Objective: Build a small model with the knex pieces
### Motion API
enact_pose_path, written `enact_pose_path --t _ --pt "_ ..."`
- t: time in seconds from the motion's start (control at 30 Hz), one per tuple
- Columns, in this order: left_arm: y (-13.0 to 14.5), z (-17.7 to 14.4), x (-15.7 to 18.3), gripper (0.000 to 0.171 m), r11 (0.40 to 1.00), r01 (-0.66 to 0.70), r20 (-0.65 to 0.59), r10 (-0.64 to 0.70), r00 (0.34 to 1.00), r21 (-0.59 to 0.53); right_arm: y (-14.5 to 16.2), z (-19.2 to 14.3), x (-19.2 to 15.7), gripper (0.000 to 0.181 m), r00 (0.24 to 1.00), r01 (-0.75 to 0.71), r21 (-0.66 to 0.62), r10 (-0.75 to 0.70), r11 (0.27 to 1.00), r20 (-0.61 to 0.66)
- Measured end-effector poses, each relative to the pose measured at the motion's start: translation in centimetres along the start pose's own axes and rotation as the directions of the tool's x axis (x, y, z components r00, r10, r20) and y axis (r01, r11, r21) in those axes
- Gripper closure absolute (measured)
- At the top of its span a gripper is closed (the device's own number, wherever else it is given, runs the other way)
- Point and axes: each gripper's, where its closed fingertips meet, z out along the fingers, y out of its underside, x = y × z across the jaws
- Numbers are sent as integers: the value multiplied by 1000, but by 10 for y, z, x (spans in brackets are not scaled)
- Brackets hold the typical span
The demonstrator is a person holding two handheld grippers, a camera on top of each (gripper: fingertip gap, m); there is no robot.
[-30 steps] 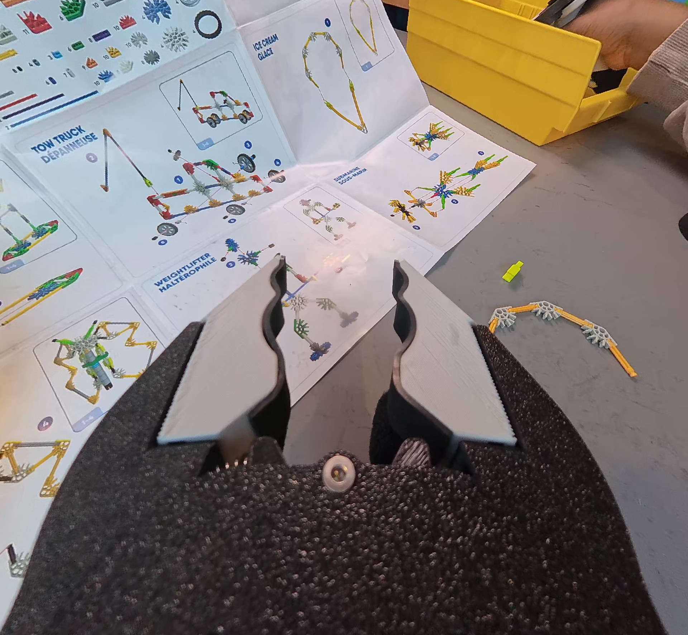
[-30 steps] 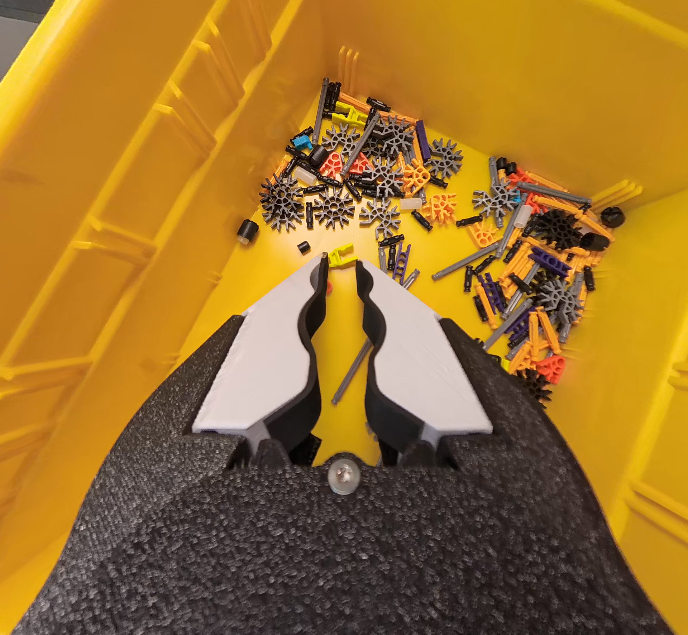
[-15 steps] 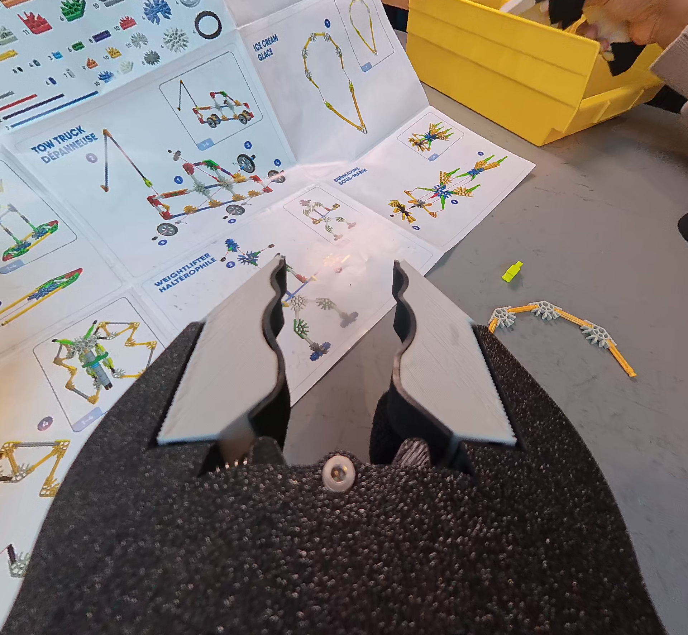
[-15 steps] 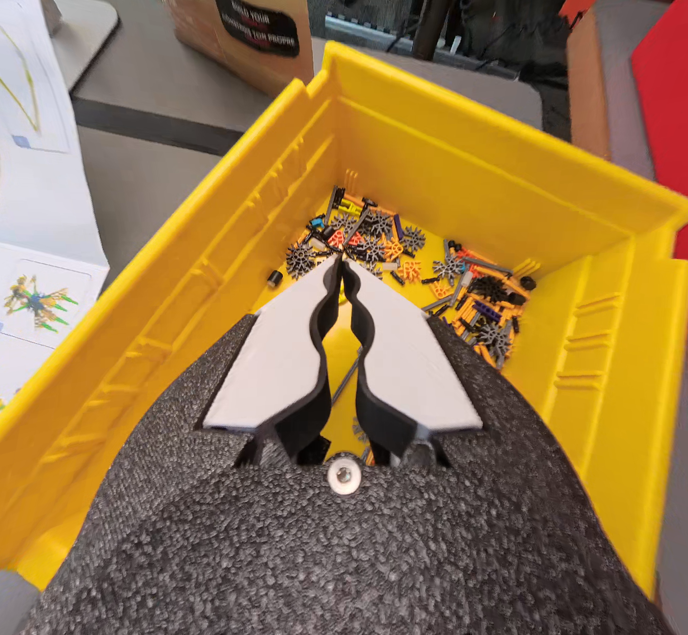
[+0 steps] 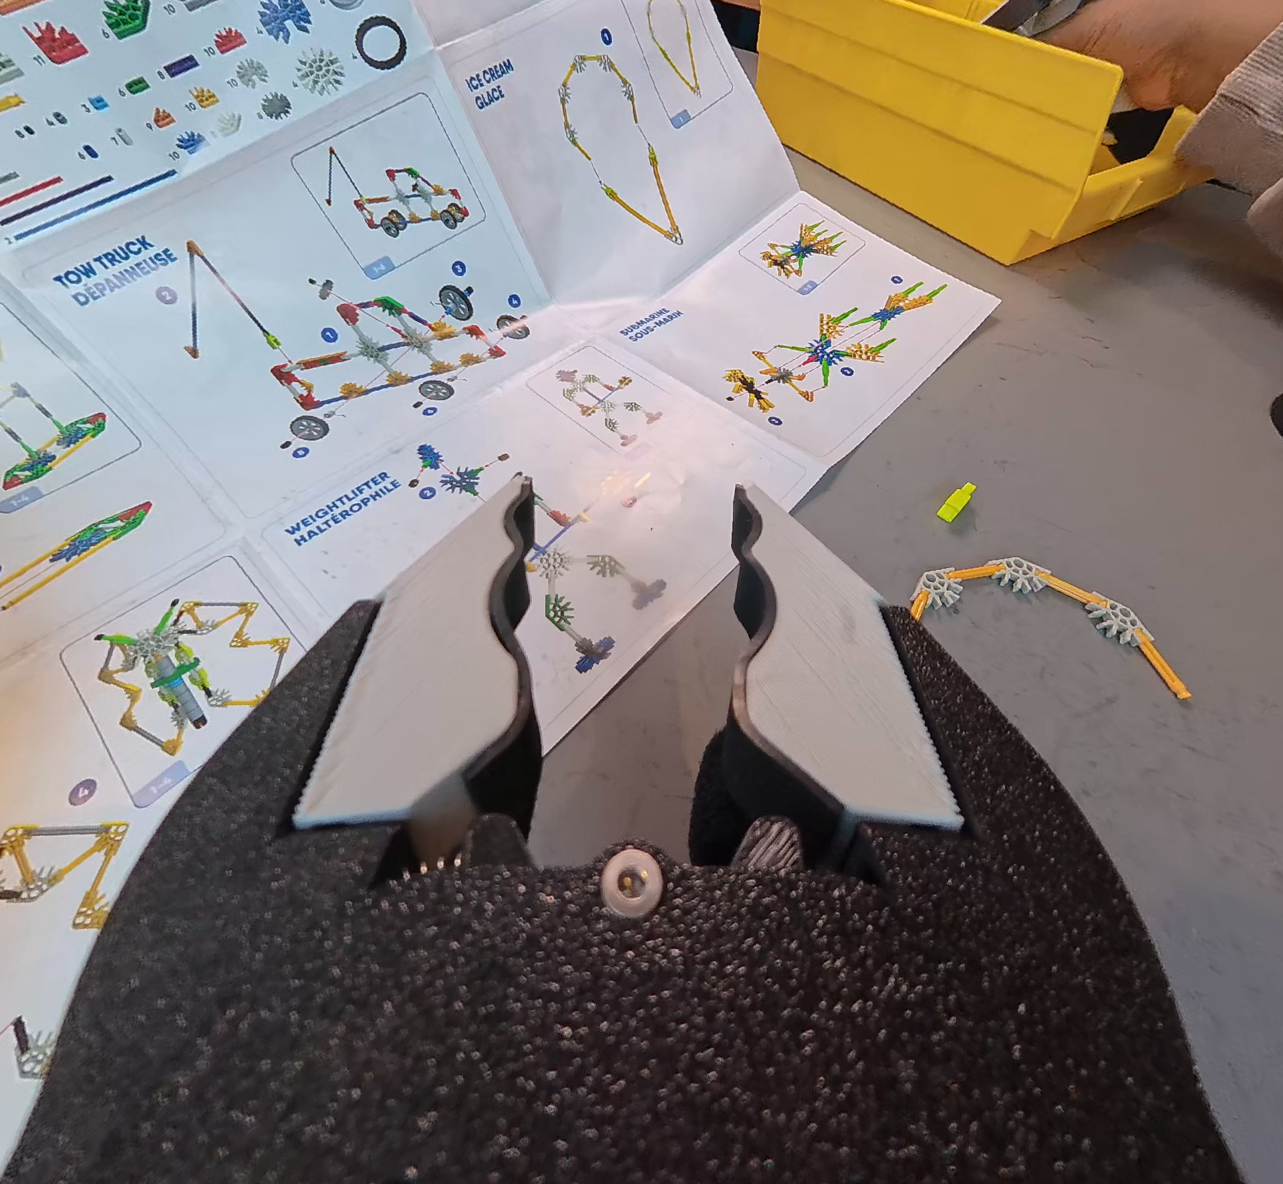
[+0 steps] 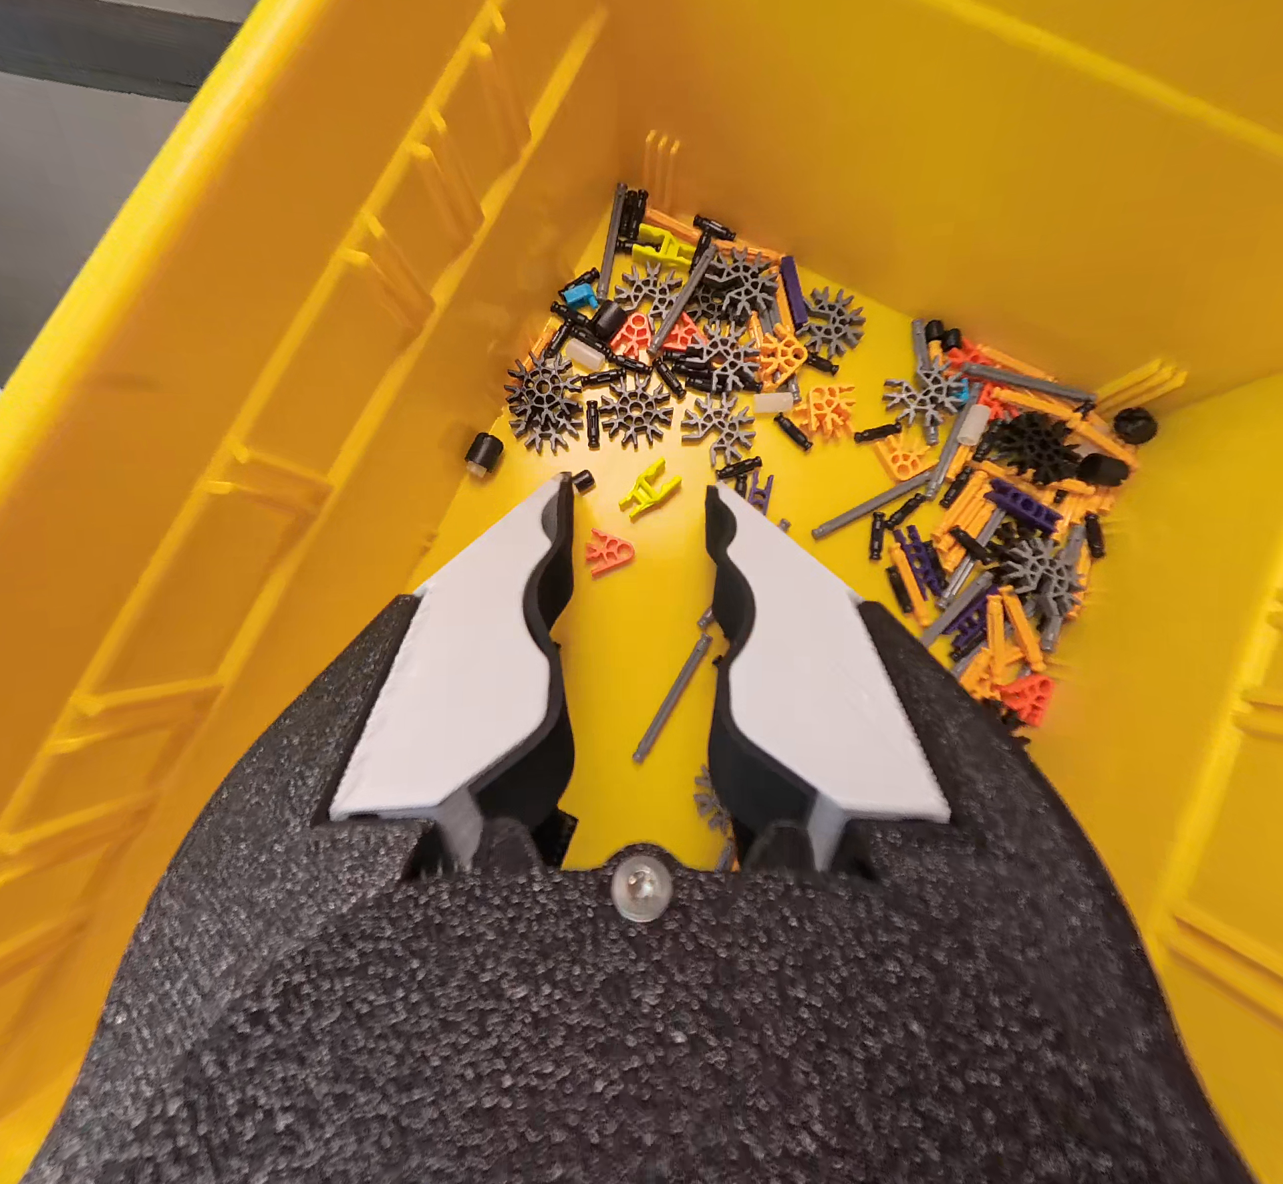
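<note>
My right gripper [image 6: 637,485] is open and empty inside a yellow bin [image 6: 347,193], low over its floor. A yellow-green clip piece [image 6: 649,490] lies between its fingertips, and a small red-orange connector [image 6: 609,550] lies just inside its left finger. A grey rod [image 6: 672,699] lies between the jaws nearer the base. Many small construction pieces [image 6: 729,345] are heaped at the bin's far end and right side. My left gripper [image 5: 630,491] is open and empty, held above a large instruction sheet [image 5: 347,290] on the grey table [image 5: 1111,429].
In the left wrist view the yellow bin [image 5: 923,102] stands at the far right with a person's hand [image 5: 1173,54] and the other gripper in it. A chain of orange rods and grey connectors [image 5: 1041,595] and a small yellow-green piece [image 5: 957,502] lie on the table to the right. Left tips to right tips: about 45 cm.
My right gripper rose out of the bin with its jaws nearly shut, then came back down into it and opened wide. My left gripper has stayed still.
</note>
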Motion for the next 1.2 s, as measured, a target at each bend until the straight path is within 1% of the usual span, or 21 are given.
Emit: enact_pose_path --t 0.13,0.27,0.4,0.47,0.57,0.63,0.67,0.73,0.8,0.87,0.93,0.97,1.0,1.07,1.13,1.2 --pt "0 0 0 114 1000 2 1 -2 1000 0 6 6 2 152 1000 -16 -37 16 999 -2" --pt "0 0 -1 114 1000 3 1 -3 1000 0 6 7 6 161 1000 -4 -40 3 999 -25" --pt "0 0 0 114 1000 2 1 -2 1000 -1 7 8 8 164 999 14 -40 -16 999 -37" --pt "0 0 0 114 1000 2 0 -2 1000 -3 6 8 7 176 998 43 -35 -45 998 -41" --pt "0 0 0 114 1000 1 2 -1 1000 0 5 7 6 177 997 69 -23 -70 997 -38" --pt "0 -1 -1 114 1000 3 2 -3 1000 3 0 1 3 177 998 67 17 -66 998 -18" --pt "0 -1 -1 114 1000 4 2 -5 1000 3 -7 -6 3 177 998 62 58 -62 996 -9" --pt "-1 -1 -1 114 1000 6 1 -6 1000 4 -27 -27 2 177 998 68 159 -67 985 -9" --pt "-1 -1 -1 114 1000 6 1 -6 1000 4 -52 -56 -2 177 996 93 282 -91 955 -20" --pt "-1 -1 -1 114 1000 5 1 -5 1000 5 -77 -91 -22 176 990 126 404 -141 906 8" --pt "-1 -1 -1 114 1000 5 2 -5 1000 6 -95 -125 -63 176 963 194 492 -260 849 68" --pt "-1 -1 -1 114 1000 6 2 -6 1000 6 -98 -137 -90 176 933 246 508 -344 825 107" --pt "-1 -1 -1 114 1000 7 1 -7 1000 6 -96 -148 -119 177 888 311 521 -439 795 140" --pt "-1 -1 0 114 1000 11 -3 -11 1000 4 -82 -159 -173 176 774 444 517 -604 732 191" --pt "-2 -2 1 114 1000 12 -5 -12 1000 5 -64 -162 -215 176 670 545 501 -708 673 223" --pt "-3 -3 0 114 1000 5 2 -5 1000 8 -41 -158 -250 176 570 610 478 -769 632 289"
